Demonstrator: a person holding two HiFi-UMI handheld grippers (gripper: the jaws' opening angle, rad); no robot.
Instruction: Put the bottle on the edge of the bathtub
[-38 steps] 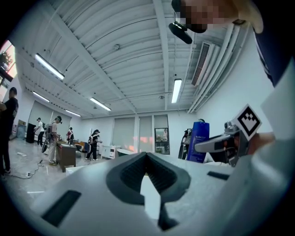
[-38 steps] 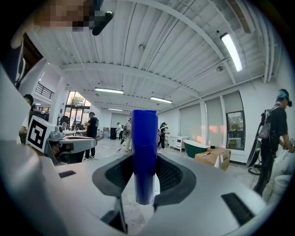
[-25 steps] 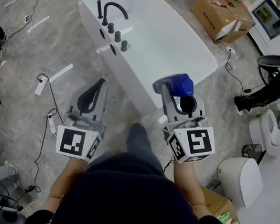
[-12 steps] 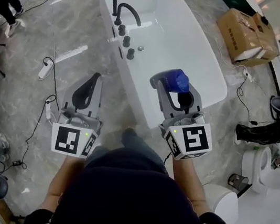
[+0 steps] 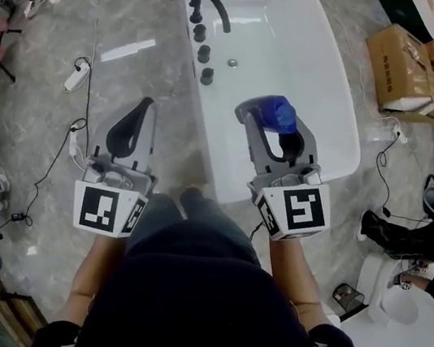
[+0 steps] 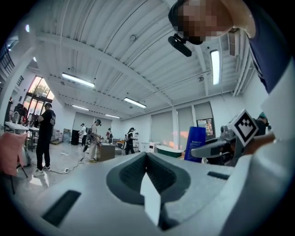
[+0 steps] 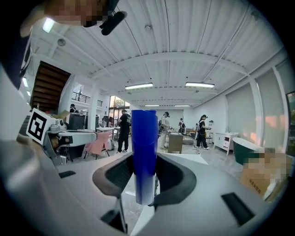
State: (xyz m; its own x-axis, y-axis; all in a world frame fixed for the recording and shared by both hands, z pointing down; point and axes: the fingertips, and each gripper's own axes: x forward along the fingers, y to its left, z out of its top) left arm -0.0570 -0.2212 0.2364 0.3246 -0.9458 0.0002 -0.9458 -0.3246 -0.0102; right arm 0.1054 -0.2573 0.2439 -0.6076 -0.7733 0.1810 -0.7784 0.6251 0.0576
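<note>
A blue bottle [image 5: 276,113] is clamped between the jaws of my right gripper [image 5: 268,126], which is shut on it. It hangs over the near end of the white bathtub [image 5: 209,122], above the basin. In the right gripper view the bottle [image 7: 144,152] stands upright between the dark pads. My left gripper [image 5: 142,108] is shut with nothing in it and hangs over the floor left of the tub. In the left gripper view its jaws [image 6: 146,159] meet, and the bottle [image 6: 195,143] shows off to the right.
A black faucet [image 5: 209,2] and several black knobs [image 5: 204,53] sit on the tub's left rim. A cardboard box [image 5: 415,66] lies beyond the tub at the right. Cables and a power strip [image 5: 77,76] lie on the floor at the left. A white toilet [image 5: 410,324] stands at the lower right.
The view has closed in on the tub. The right gripper with the bottle now hangs over the tub's near end instead of beside it. Both grippers keep their states.
</note>
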